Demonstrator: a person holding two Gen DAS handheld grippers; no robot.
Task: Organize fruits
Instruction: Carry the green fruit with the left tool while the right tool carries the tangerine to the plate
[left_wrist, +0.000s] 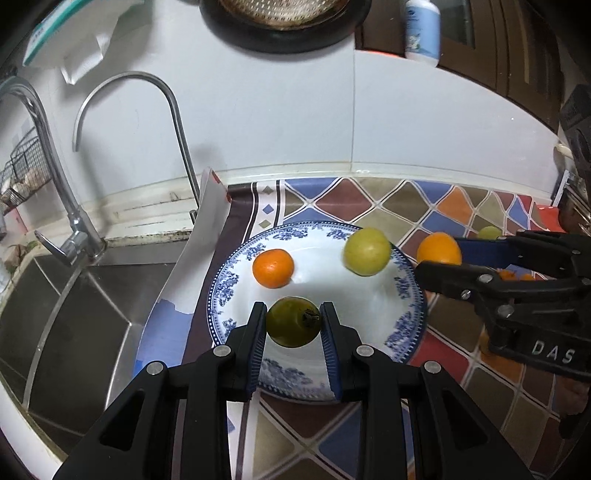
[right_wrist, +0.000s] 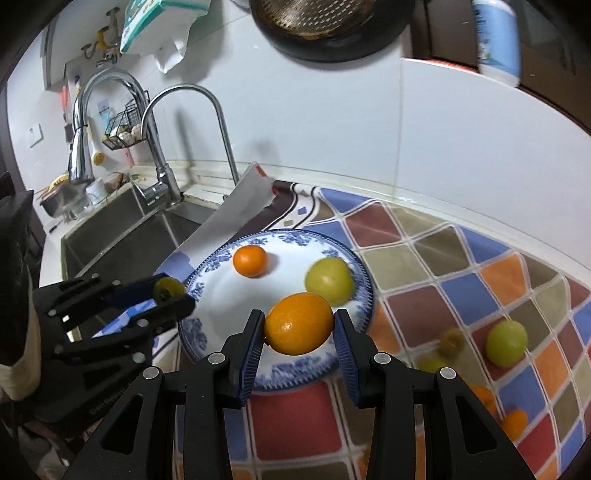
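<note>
Fruits: two on plate (right_wrist: 207, 291), two gripped.

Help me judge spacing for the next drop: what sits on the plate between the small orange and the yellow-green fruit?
Nothing: in both wrist views only bare white plate lies between the small orange and the yellow-green fruit.

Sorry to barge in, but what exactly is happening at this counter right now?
A person is sorting fruit onto a blue-and-white plate with two handheld grippers. The left gripper is clamped on a dark green fruit over the plate, and the right gripper grips an orange fruit. A small orange and a yellow-green fruit already lie on the plate; more fruit waits on the patterned mat.
</note>
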